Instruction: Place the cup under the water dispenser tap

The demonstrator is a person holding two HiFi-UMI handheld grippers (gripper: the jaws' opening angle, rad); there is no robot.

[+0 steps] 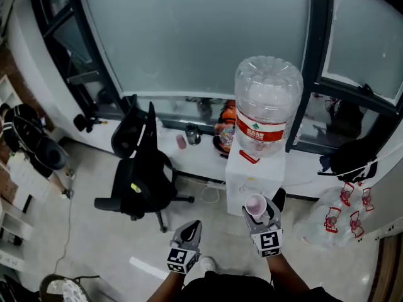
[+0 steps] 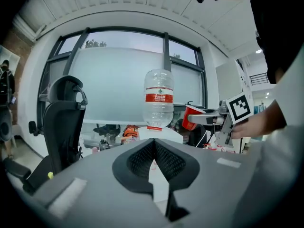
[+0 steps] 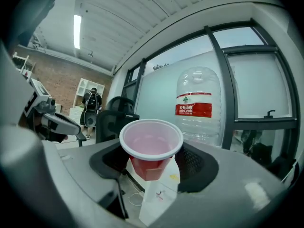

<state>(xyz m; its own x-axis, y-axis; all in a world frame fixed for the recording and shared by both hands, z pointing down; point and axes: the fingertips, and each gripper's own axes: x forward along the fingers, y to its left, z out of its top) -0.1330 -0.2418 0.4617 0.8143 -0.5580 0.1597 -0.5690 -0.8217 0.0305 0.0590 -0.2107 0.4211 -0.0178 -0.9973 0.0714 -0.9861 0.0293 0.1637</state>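
- Cup (image 3: 151, 151): red plastic with a pale inside and a rolled white rim. It is upright, mouth up, and looks empty.
- Location: pinched in the right hand-held gripper (image 3: 153, 167), in the air in front of the dispenser (image 1: 252, 182) and not yet set down. No view shows the tap clearly.
- Grip: the jaws are spread wide around the cup, with the pads on the wall below the rim.
- Handling, judged: very light, with a thin wall that is likely to dent or go oval under a hard squeeze. The surface is smooth and somewhat slippery, and the taper could let it slide downward. It should not shatter, but it would crush easily.
- Best hold, judged: the upper wall just beneath the rim, where the roll stiffens it, with gentle pressure and the cup kept upright.
- Left hand-held gripper (image 2: 154, 148): jaws pressed together with nothing between them, held beside the right one.
- Bottle (image 1: 268, 102): large, clear and red-labelled, standing inverted on top of the dispenser.
- Floor (image 1: 94, 168): pale, smooth and hard. A cable (image 1: 211, 195) lies looped near the dispenser's base.
- Chair (image 1: 141, 175): a black office chair, to the left of the dispenser and well apart from it.
- Window (image 1: 189, 36): frosted panes in dark frames behind the dispenser. The ledge (image 1: 201, 145) below holds small clutter too small to identify.
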